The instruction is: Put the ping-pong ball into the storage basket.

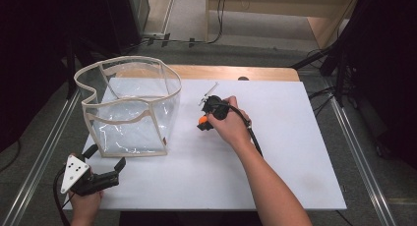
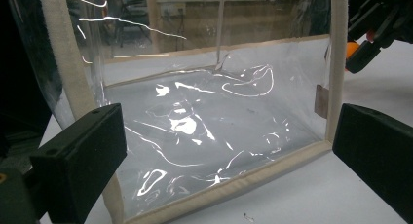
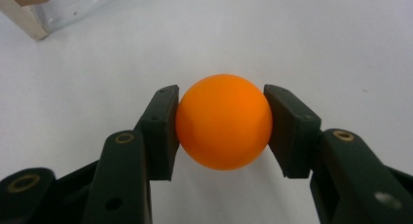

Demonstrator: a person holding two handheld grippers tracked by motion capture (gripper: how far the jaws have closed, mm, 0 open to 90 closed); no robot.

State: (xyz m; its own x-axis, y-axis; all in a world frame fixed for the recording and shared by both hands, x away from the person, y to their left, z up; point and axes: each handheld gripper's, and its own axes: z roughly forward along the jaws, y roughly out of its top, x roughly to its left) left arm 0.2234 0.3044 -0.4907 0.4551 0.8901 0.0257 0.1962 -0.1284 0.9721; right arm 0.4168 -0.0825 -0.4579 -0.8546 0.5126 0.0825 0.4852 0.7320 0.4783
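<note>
Nearest the table's front edge, the left gripper [image 1: 104, 168] rests at the near left corner of the white rectangular board [image 1: 275, 186], its jaws spread apart with nothing between them, aimed at the clear plastic bag with cream fabric trim [image 1: 130, 108] just beyond. Bare board stretches wide to the right and toward the far edge. Further in, near the board's middle, the right gripper [image 3: 221, 124] is clamped on the small orange ball [image 3: 223, 121], just beside the bag's right lower corner, not touching it.
</note>
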